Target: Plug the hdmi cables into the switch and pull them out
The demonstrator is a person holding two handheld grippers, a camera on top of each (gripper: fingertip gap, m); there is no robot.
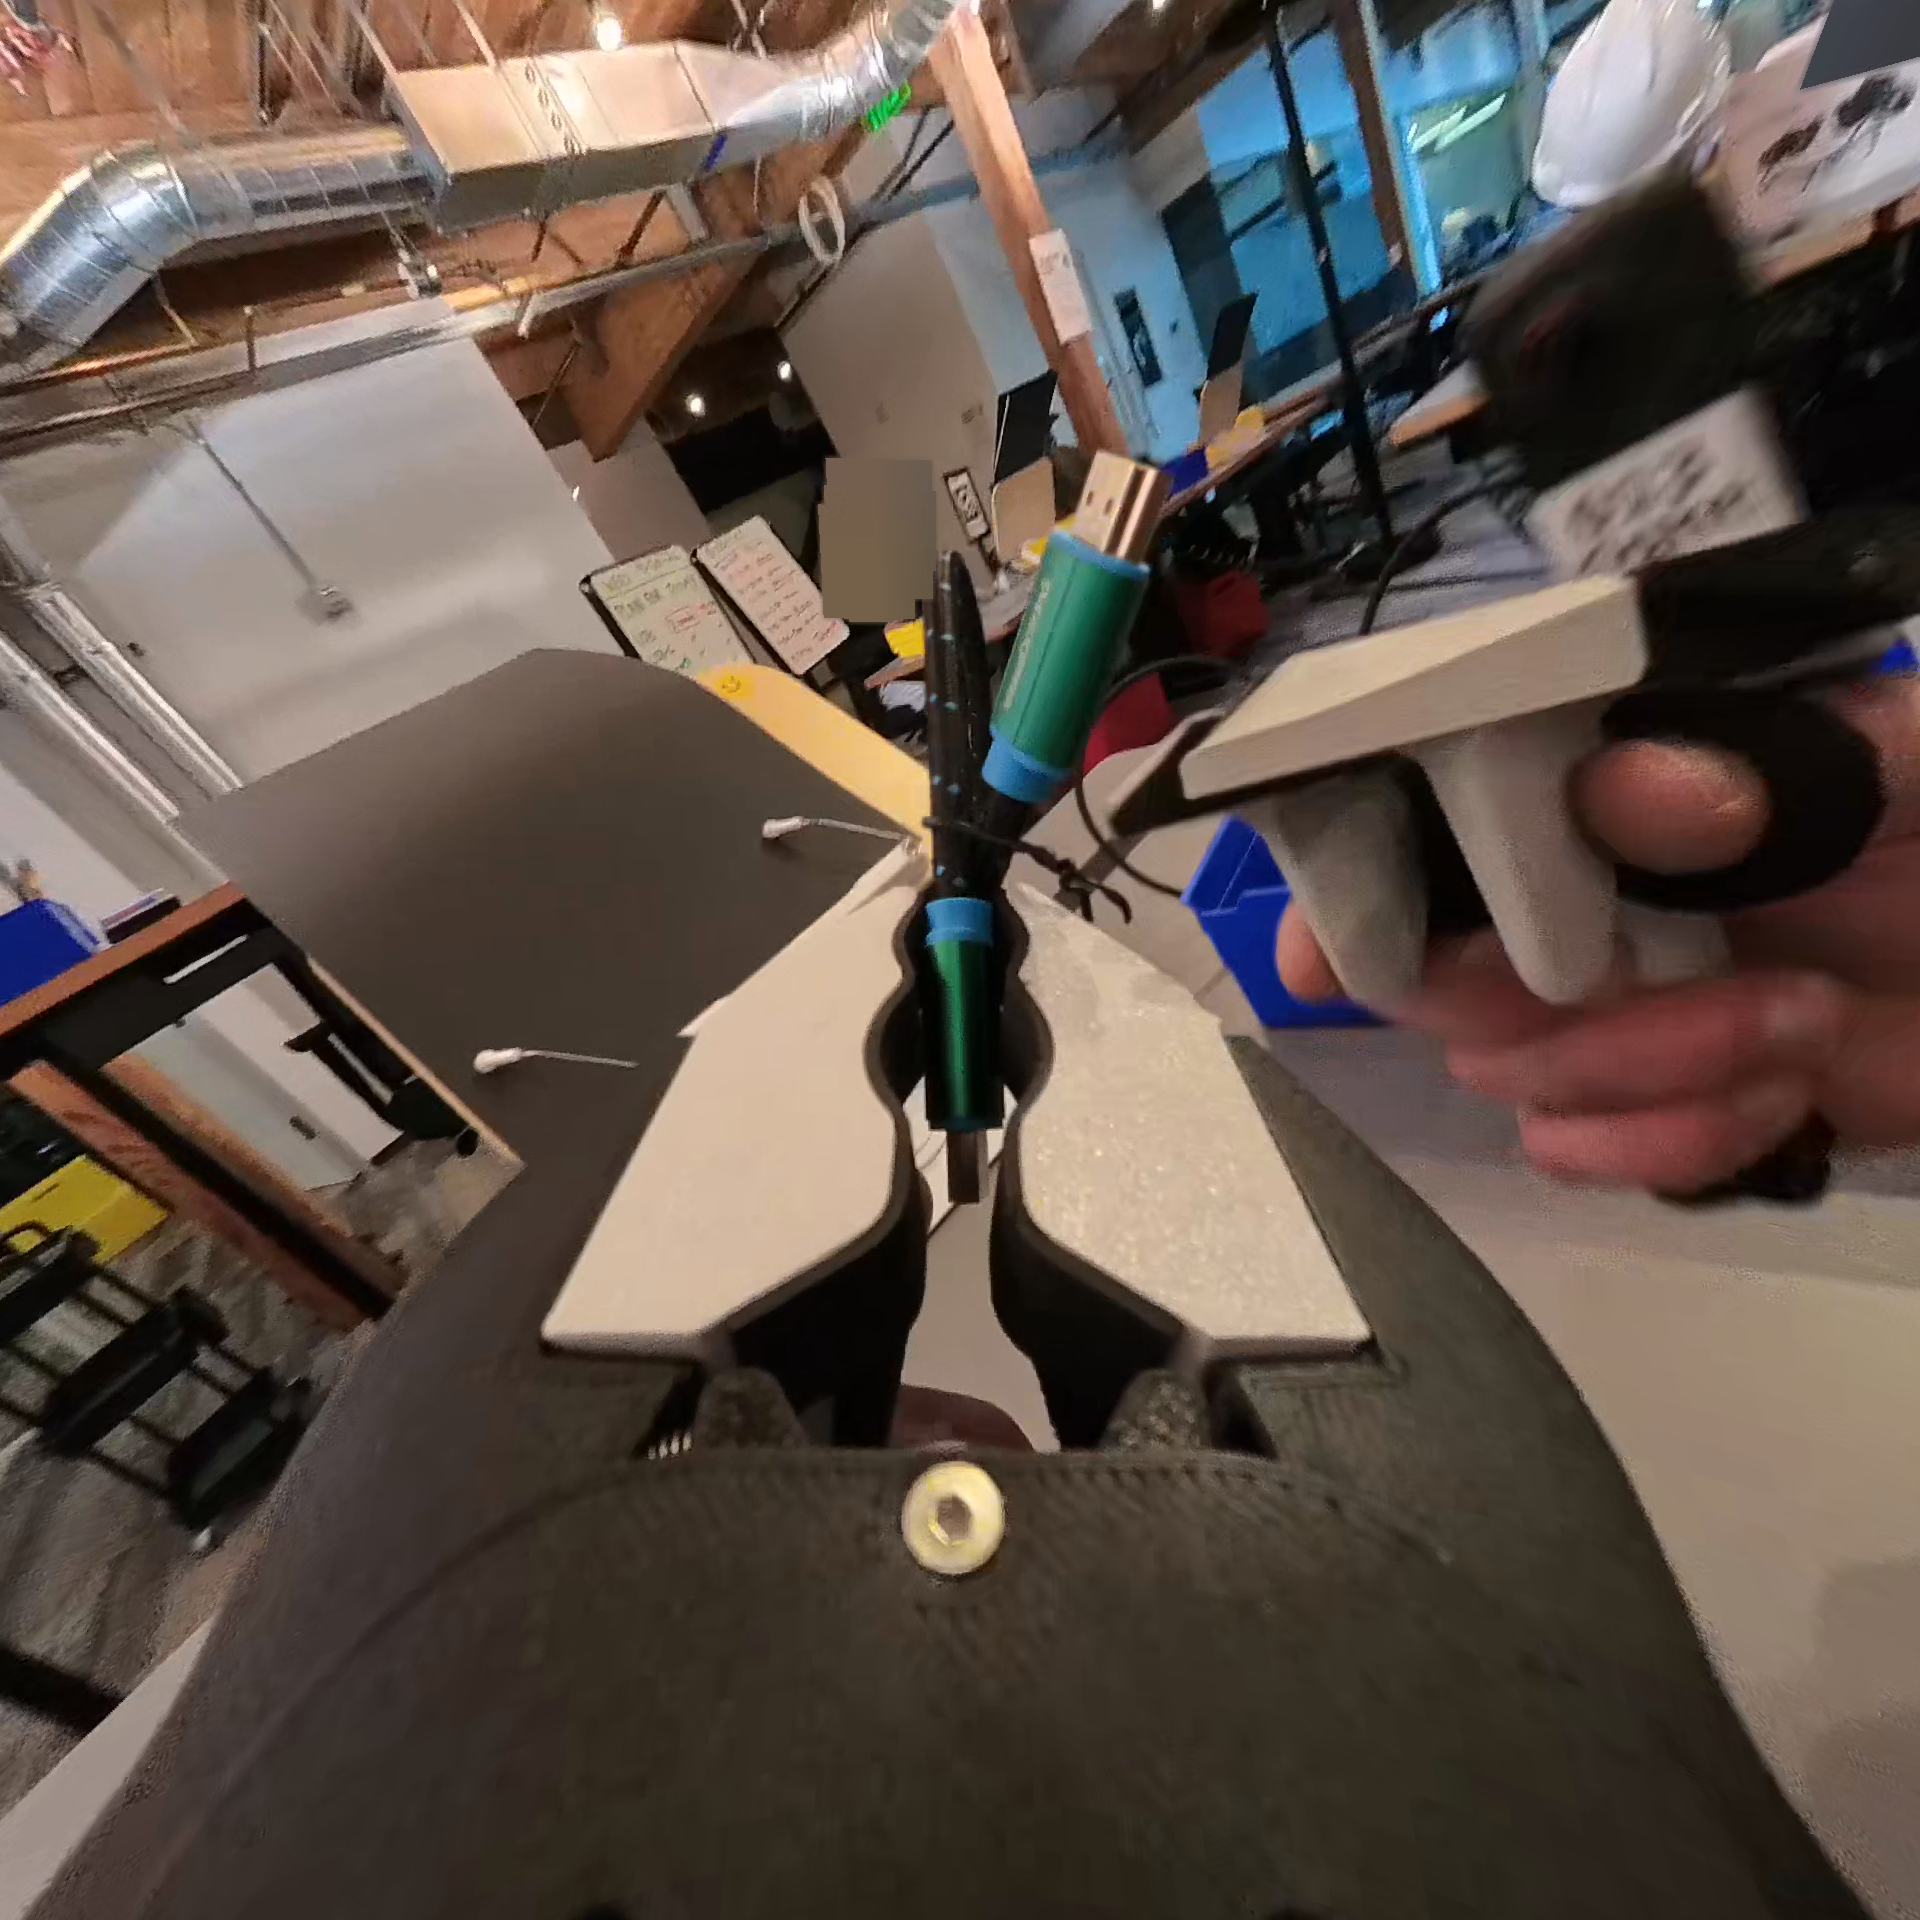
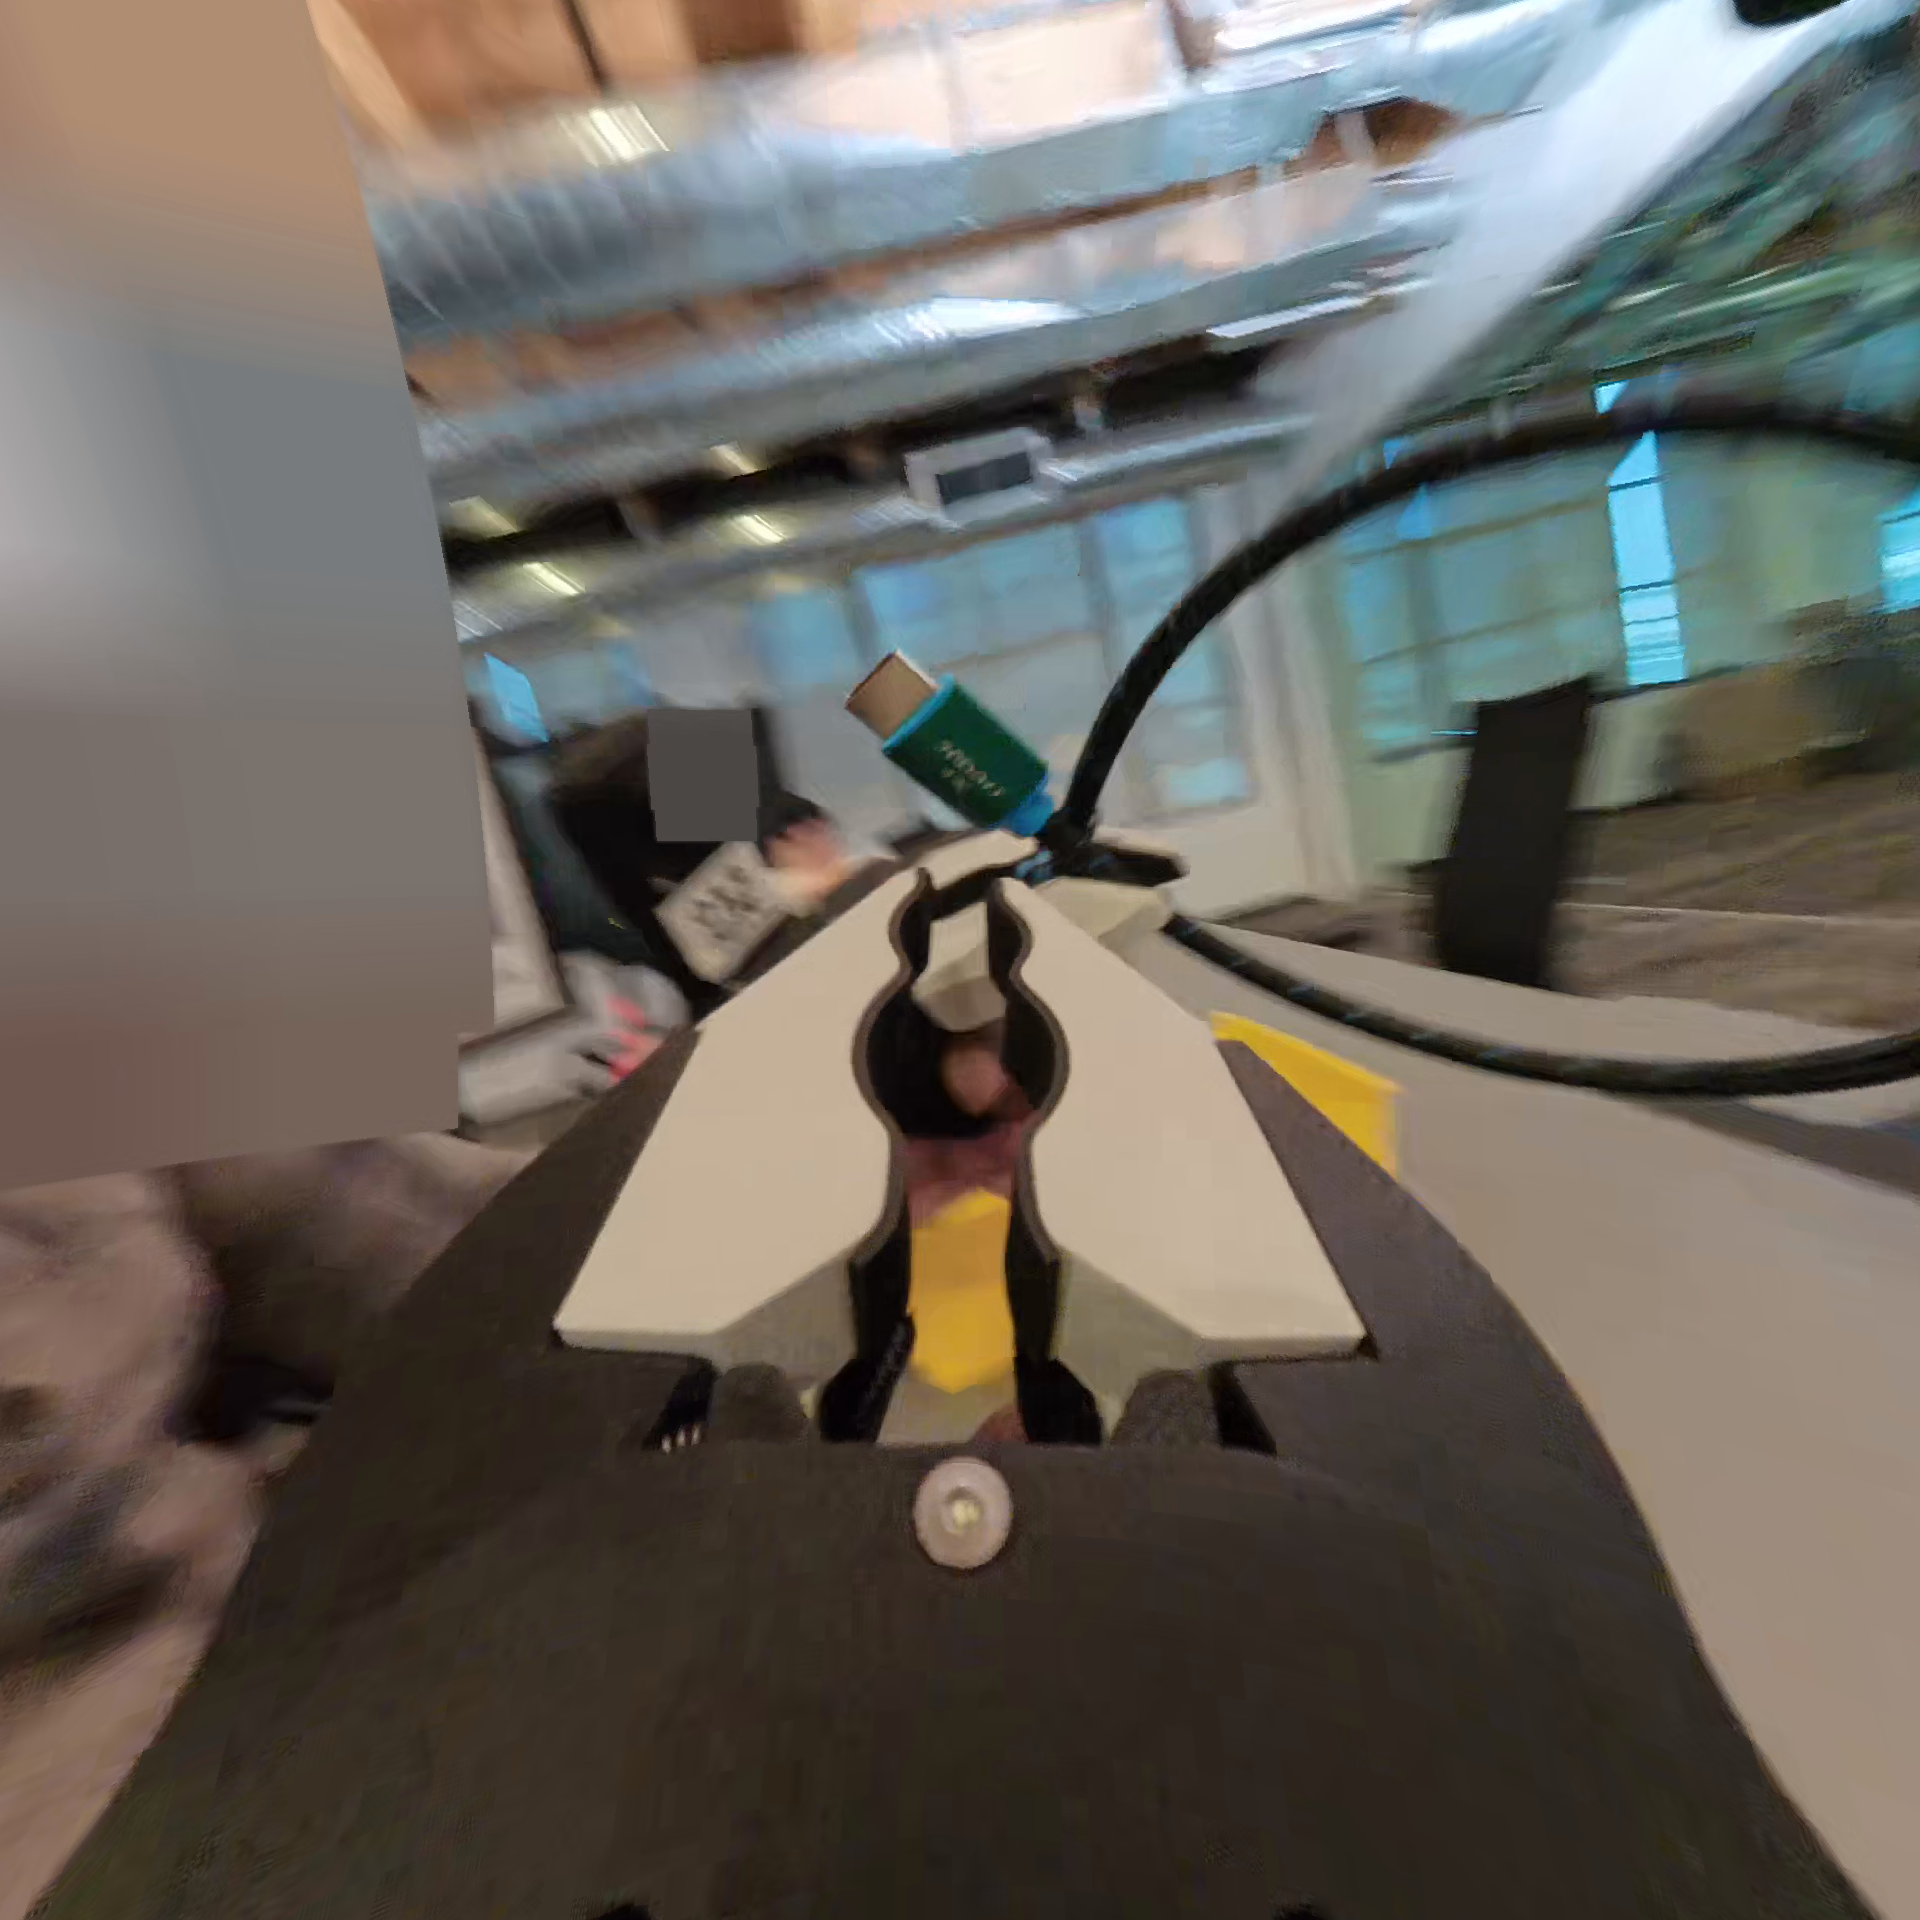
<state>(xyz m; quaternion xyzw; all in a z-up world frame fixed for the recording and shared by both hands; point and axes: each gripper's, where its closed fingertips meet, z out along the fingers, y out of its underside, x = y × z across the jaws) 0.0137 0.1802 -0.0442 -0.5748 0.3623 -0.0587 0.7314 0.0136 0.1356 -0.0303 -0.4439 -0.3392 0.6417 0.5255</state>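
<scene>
The left gripper [image 1: 961, 914] is clenched on a green metal HDMI plug with blue collars [image 1: 961, 1023], which sits lengthwise in the rounded notch between the two pale-faced fingers [image 1: 774, 1132]; its metal tip points back toward the camera. From the plug's far end the black braided cable flecked with blue [image 1: 954, 665] rises past the fingertips and is bundled by a thin black tie [image 1: 1049, 862]. A second green HDMI plug with a gold-coloured tip [image 1: 1070, 644] stands up out of the same bundle, tilted to the right and free in the air above the dark grey worktop [image 1: 520, 831]. Two small white connectors on thin wires [image 1: 499, 1060] lie on that worktop. At the right, a hand [image 1: 1662, 997] holds the right gripper [image 1: 1153, 795], blurred, just beside the cable bundle.

In the right wrist view, the right gripper [image 2: 961, 883] is nearly closed at its tips around a black strand at the bundle; motion blur leaves it unclear whether it truly grips it. The green plug with the gold tip [image 2: 961, 764] hangs just beyond the fingertips, pointing up and left, and the black braided cable [image 2: 1299, 644] sweeps in a wide loop to the right. No switch is visible in either view.
</scene>
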